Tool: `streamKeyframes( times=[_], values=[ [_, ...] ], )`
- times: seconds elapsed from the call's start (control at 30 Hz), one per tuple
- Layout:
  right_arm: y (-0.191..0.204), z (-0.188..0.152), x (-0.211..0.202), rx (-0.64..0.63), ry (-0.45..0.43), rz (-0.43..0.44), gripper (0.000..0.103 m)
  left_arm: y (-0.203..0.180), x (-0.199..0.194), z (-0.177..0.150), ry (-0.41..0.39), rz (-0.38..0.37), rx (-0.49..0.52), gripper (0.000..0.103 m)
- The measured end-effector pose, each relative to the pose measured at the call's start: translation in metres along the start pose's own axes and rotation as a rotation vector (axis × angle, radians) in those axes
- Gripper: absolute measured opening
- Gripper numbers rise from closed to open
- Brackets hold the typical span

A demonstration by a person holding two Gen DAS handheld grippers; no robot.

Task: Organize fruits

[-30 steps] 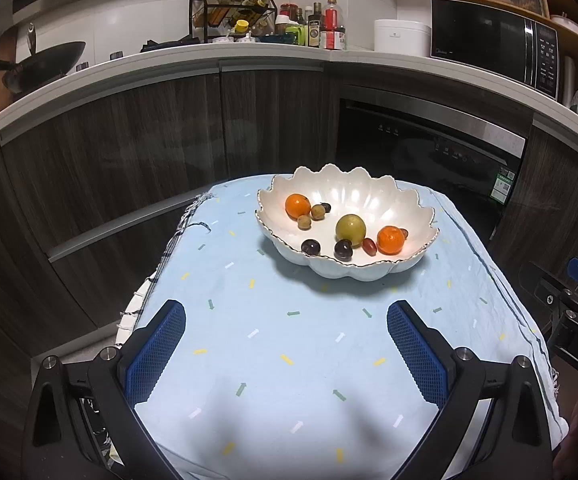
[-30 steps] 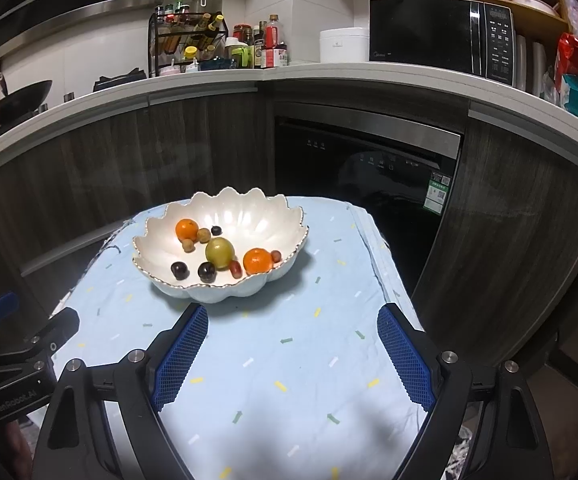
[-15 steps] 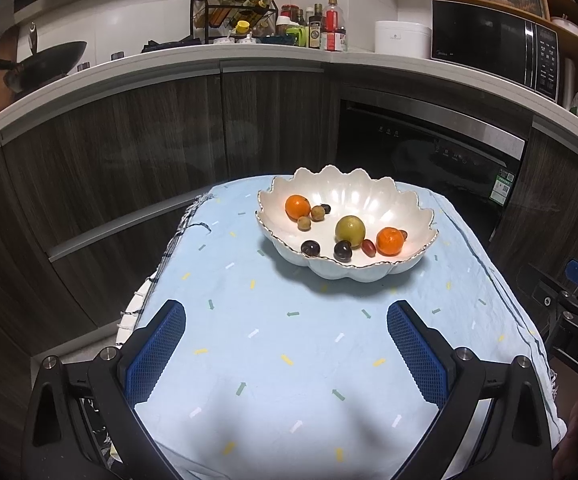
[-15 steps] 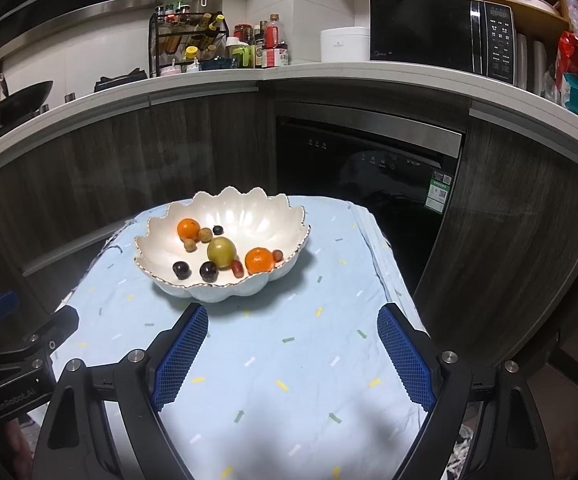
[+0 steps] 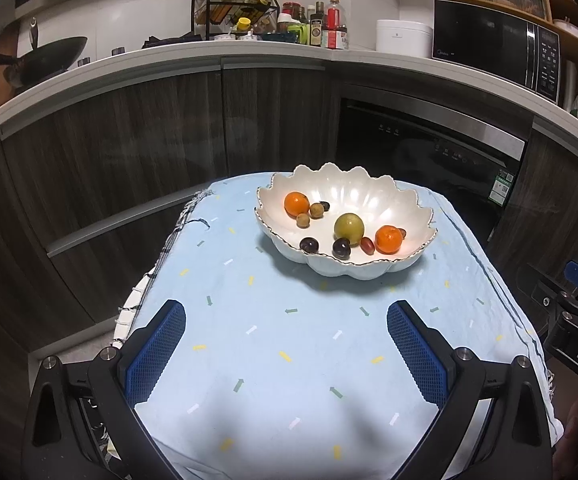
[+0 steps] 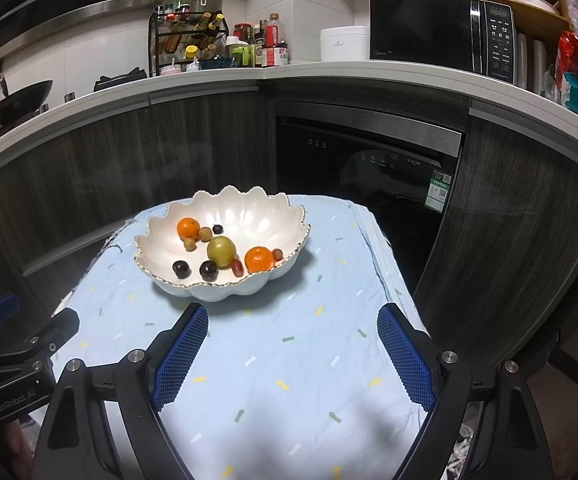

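Observation:
A white scalloped bowl (image 5: 353,194) stands on the far half of a light blue cloth (image 5: 289,344); it also shows in the right wrist view (image 6: 245,216). In it lie two oranges (image 5: 296,203) (image 5: 388,239), a green apple (image 5: 348,228), two dark plums (image 5: 309,245) (image 5: 341,248), small brown fruits (image 5: 303,220) and a red date (image 5: 367,244). My left gripper (image 5: 286,316) is open and empty, near the cloth's front, short of the bowl. My right gripper (image 6: 292,320) is open and empty, just in front of the bowl.
The cloth-covered table (image 6: 377,236) has edges at left and right. Dark cabinets (image 5: 129,140) and a built-in oven (image 6: 365,168) stand behind it. The counter above carries a spice rack (image 5: 235,12), bottles (image 5: 331,24), a wok (image 5: 49,60) and a microwave (image 6: 441,34).
Both grippers have shifted only slightly; the bowl sits marginally nearer in the right wrist view. Both stay open and empty.

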State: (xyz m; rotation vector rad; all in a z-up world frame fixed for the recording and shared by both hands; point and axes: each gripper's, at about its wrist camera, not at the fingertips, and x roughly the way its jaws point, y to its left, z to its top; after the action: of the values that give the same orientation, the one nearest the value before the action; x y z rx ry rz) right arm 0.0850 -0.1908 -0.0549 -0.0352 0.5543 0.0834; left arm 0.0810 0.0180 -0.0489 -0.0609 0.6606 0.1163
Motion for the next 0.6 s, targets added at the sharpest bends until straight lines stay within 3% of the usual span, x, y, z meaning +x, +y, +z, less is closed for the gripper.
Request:
streamKeyframes(
  times=[0.6],
  values=[
    [-0.0007, -0.0009, 0.0009, 0.003, 0.010, -0.003, 0.088, -0.0003, 0.0014, -0.0007, 0.005, 0.006, -0.001, 0.103]
  ],
)
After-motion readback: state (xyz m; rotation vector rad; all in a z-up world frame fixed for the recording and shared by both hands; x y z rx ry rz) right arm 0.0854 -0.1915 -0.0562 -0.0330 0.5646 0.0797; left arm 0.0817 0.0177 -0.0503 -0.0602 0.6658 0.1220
